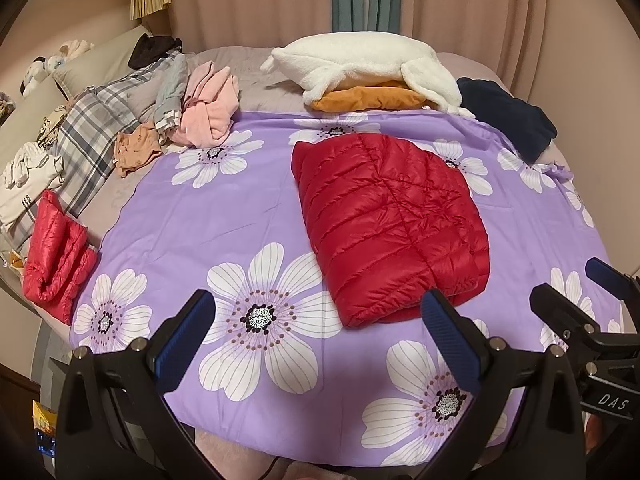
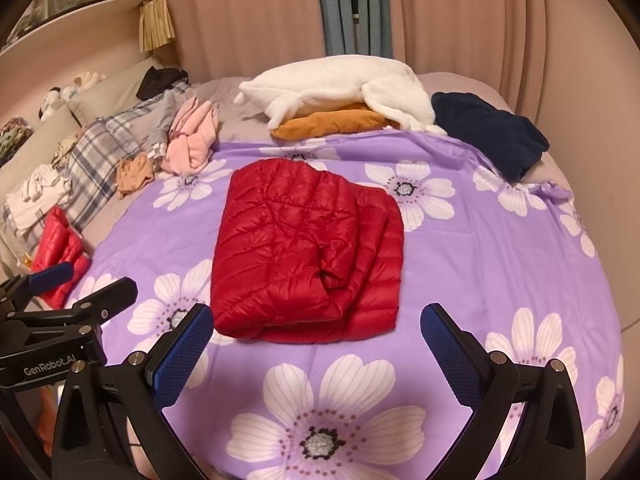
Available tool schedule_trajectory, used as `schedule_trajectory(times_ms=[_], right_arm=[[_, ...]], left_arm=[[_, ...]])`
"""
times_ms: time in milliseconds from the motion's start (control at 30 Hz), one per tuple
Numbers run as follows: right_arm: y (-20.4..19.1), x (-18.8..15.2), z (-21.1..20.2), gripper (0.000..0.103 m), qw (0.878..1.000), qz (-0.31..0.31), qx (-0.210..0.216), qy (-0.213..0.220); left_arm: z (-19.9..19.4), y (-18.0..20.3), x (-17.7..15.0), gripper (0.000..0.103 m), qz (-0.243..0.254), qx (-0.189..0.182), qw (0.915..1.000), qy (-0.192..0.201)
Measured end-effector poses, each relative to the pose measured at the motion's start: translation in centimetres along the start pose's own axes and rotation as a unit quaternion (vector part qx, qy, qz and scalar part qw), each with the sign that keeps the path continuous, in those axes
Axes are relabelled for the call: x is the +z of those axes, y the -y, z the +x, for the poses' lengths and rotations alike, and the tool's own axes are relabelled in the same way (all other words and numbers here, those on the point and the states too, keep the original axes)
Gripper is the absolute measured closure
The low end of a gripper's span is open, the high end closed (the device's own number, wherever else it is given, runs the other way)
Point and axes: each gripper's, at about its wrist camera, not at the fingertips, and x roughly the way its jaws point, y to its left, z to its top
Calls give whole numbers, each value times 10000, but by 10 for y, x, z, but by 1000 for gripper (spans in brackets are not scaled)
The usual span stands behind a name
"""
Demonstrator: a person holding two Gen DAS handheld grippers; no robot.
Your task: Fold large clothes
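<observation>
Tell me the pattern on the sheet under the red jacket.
Purple sheet with large white flowers, clearest in the right wrist view.

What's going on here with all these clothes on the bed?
A person is folding laundry with a handheld tool in each hand. The red puffer jacket lies folded on the purple flowered sheet. The left tool and right tool are both open, holding nothing, hovering near the jacket's near edge. A smaller folded red jacket sits off to the left, with unfolded clothes piled behind.

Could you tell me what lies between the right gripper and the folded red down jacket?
Only bare purple floral sheet separates the open right gripper from the red down jacket, as the right wrist view shows.
</observation>
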Motion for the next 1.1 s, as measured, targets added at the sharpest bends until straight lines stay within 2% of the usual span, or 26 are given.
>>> schedule_trajectory(times_ms=[1100], right_arm=[[-3, -1, 1, 1, 10000, 6, 23, -9]], left_arm=[[5, -3, -1, 0, 56, -81, 9999, -102]])
